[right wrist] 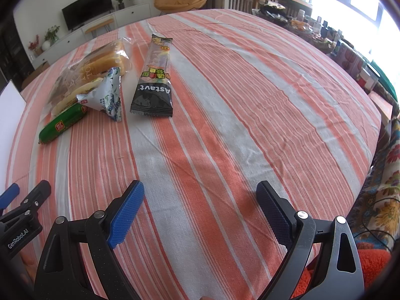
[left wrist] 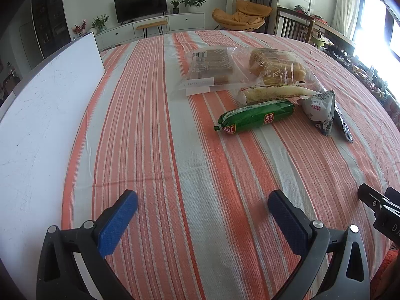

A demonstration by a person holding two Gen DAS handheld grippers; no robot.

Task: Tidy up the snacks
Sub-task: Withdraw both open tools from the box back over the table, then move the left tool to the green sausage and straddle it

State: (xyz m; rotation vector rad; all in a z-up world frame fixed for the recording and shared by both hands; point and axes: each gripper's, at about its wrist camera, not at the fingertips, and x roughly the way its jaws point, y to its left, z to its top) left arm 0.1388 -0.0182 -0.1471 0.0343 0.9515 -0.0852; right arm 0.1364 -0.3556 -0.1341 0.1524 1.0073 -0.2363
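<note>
Snacks lie in a cluster on the striped tablecloth (left wrist: 175, 150). A green sausage (left wrist: 255, 116) lies nearest, with a white triangular packet (left wrist: 321, 108) to its right and a black candy bag (right wrist: 153, 85) beyond that. Behind them sit a long roll in white wrap (left wrist: 272, 92), a clear bag of bread (left wrist: 277, 66) and a clear bag of brown cake slices (left wrist: 210, 68). My left gripper (left wrist: 202, 203) hovers open near the table's front edge, far short of the snacks. My right gripper (right wrist: 200, 195) is also open and holds nothing, beside the left one.
A white board (left wrist: 42, 115) covers the table's left side. A cluttered side table (right wrist: 325, 37) and a floral cloth (right wrist: 385, 175) border the right edge. Orange fabric (right wrist: 370, 262) lies below the front right. A TV and an orange chair stand in the background.
</note>
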